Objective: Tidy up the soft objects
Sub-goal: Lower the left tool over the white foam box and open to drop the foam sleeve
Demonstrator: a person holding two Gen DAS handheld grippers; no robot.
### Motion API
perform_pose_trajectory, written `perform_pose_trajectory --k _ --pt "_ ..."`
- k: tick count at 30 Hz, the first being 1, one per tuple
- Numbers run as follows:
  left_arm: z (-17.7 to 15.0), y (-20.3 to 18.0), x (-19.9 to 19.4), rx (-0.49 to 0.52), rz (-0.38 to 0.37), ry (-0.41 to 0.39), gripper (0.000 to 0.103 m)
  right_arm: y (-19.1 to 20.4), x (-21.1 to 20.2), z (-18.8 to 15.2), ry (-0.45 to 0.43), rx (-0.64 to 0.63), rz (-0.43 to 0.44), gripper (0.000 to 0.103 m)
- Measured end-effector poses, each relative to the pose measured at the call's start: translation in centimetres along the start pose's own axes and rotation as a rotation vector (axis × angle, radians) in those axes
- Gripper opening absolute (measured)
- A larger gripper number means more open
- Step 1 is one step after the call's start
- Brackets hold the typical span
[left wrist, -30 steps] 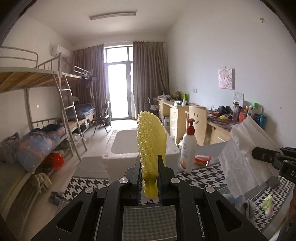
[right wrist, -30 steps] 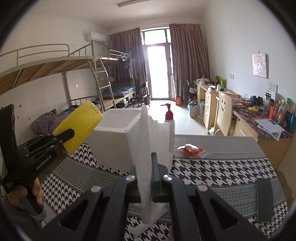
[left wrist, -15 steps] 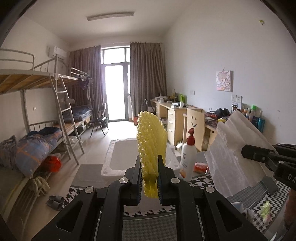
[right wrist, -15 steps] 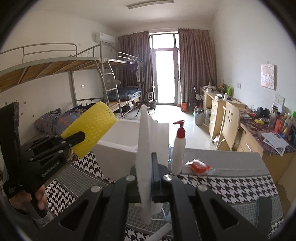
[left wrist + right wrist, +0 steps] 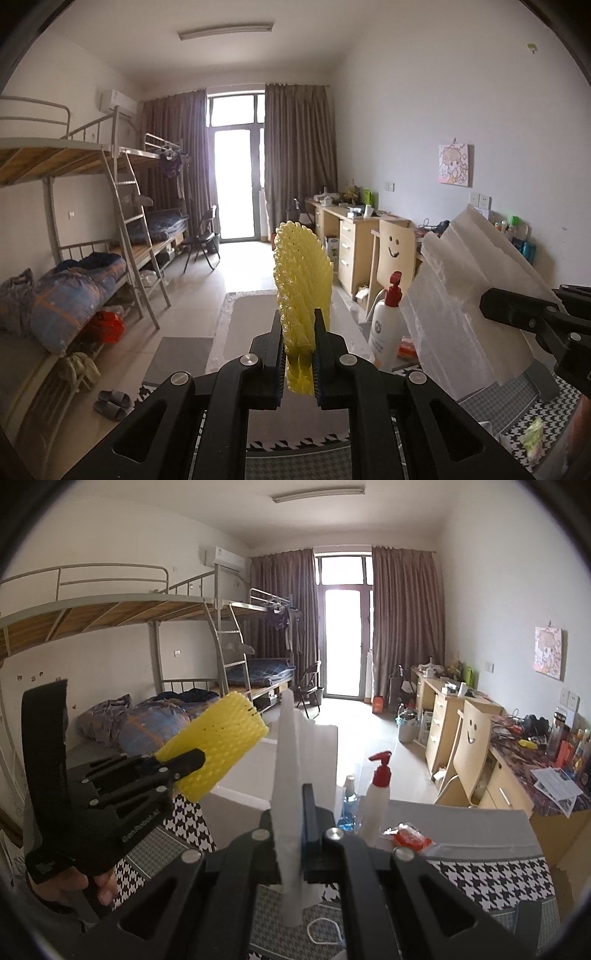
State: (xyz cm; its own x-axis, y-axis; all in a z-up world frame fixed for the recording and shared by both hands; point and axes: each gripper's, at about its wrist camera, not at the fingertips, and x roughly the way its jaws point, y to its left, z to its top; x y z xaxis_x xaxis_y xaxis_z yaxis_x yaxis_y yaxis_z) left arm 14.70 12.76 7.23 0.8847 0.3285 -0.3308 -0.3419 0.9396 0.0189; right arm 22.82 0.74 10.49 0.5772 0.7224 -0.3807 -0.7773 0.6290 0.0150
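Left gripper was clamped on a yellow foam fruit net, its pads squeezing the net's lower end. The net's long axis stood near upright in the left wrist view, free end pointing up and away from the gripper; in the right wrist view the same net slanted up to the right from the gripper, held in the air over the near left part of the table. A hand gripped that tool's handle; raised lettering on its black body was too blurred to read.

Right gripper was clamped on a folded white foam sheet, seen edge-on with its long axis upright, top end up and a short tail hanging below the pads. From the left wrist view the sheet showed its broad face, tilted up to the left, raised above the right side of the table.

The houndstooth tablecloth carried a white foam box toward the far left edge, with a red-pump lotion bottle and a blue spray bottle just right of it. The lotion bottle's label bore a round mark and small print, unreadable. A wooden chair back bore a drawn smiling face.
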Motion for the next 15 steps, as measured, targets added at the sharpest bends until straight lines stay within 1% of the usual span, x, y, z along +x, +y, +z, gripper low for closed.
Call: perform_pose_trajectory --k 7,9,15 --pt "0.8 0.1 1.3 0.0 0.015 0.009 0.013 0.5 1.2 1.0 0.001 -0.022 0.009 0.005" --pt "0.9 0.2 1.9 0.0 0.034 0.02 0.013 0.2 1.5 1.4 0.001 -0.024 0.014 0.005" --pt "1.0 0.5 3.4 -0.007 0.041 0.037 0.013 0.4 3.0 2.4 -0.002 -0.049 0.013 0.005"
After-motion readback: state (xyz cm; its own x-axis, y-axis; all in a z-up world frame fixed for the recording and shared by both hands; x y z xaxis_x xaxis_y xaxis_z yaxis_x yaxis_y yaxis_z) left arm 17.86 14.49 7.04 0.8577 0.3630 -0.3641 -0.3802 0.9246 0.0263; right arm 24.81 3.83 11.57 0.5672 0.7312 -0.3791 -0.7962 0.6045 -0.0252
